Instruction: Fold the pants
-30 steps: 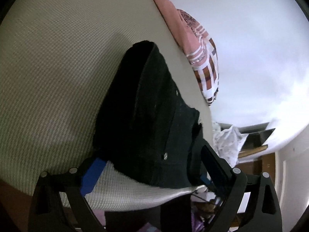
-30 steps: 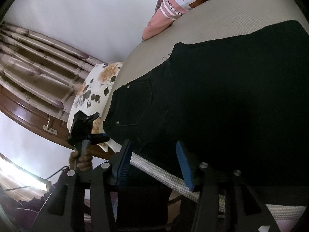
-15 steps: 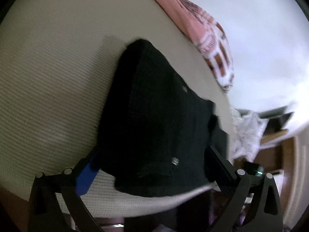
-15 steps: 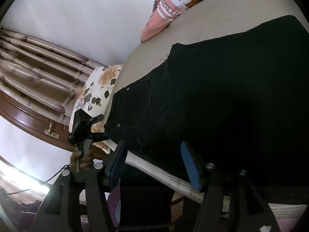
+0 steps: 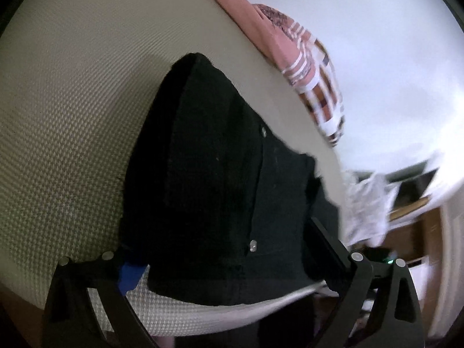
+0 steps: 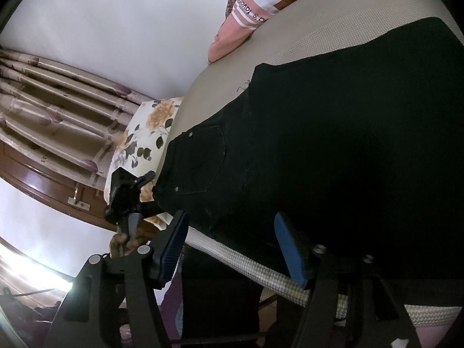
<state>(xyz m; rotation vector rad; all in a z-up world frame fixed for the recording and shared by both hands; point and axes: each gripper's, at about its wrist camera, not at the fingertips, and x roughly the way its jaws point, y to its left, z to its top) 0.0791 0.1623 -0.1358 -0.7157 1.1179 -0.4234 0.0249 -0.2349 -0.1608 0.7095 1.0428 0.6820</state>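
Our right gripper [image 6: 232, 246] is opening, pads clear of the black pants [image 6: 348, 150] at the mattress's [image 5: 58, 116] near edge, so that fold is released; our left gripper [image 5: 226, 261] stands spread.

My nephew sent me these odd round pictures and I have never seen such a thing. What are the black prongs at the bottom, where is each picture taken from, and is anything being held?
No robot here: a person holds a two-pronged hand tool in each hand, each with a wide-angle camera looking along its fingers. One picture is from the left gripper, the other from the right gripper. Folded black denim pants lie on a beige textured mattress, near a pink striped garment and a floral pillow. The left fingers stand wide around the pants' near edge. The right fingers are opening; their blue pads press on nothing, so nothing is held.
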